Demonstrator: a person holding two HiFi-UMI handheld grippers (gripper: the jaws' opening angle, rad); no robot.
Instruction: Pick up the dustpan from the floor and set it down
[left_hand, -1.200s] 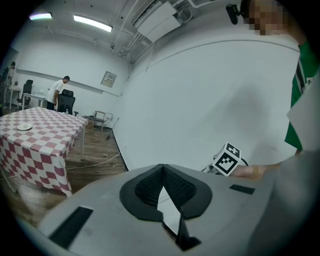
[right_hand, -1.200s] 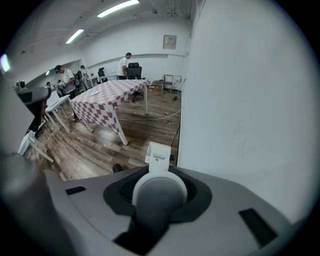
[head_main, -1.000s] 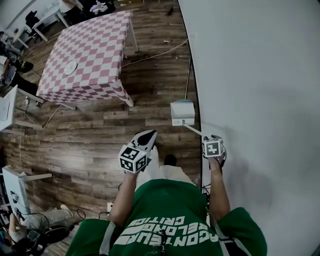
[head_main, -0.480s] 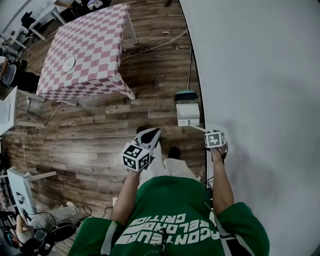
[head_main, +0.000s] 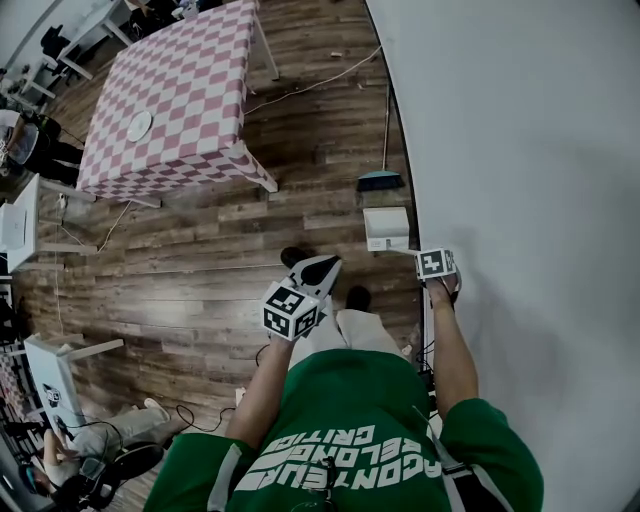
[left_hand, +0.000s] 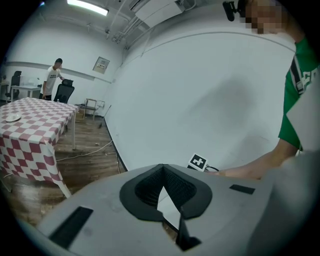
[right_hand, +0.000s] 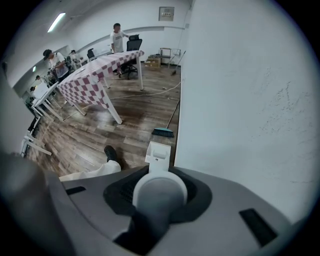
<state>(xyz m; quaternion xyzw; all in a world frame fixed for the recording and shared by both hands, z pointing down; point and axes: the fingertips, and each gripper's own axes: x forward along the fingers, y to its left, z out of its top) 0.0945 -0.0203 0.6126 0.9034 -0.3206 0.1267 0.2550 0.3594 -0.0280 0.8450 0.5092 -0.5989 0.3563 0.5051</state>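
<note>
Teal broom (head_main: 380, 180) ahead of the right gripper (head_main: 436, 265), head down on the wood floor (head_main: 200, 260), handle running up beside the white wall (head_main: 520, 150). That wall fills everything on this gripper's right. Well ahead and to the left of the left gripper (head_main: 322, 270), there's a checked table (head_main: 170, 90) with one white plate (head_main: 140, 125) on it. A cable (head_main: 320, 82) trails over the boards between table and wall. A black shoe (head_main: 296, 256) sits just beside the left gripper, and another (head_main: 357, 297) between the two grippers. Beyond the table, a person in white (right_hand: 118, 37) stands by a dark chair (right_hand: 134, 46).
</note>
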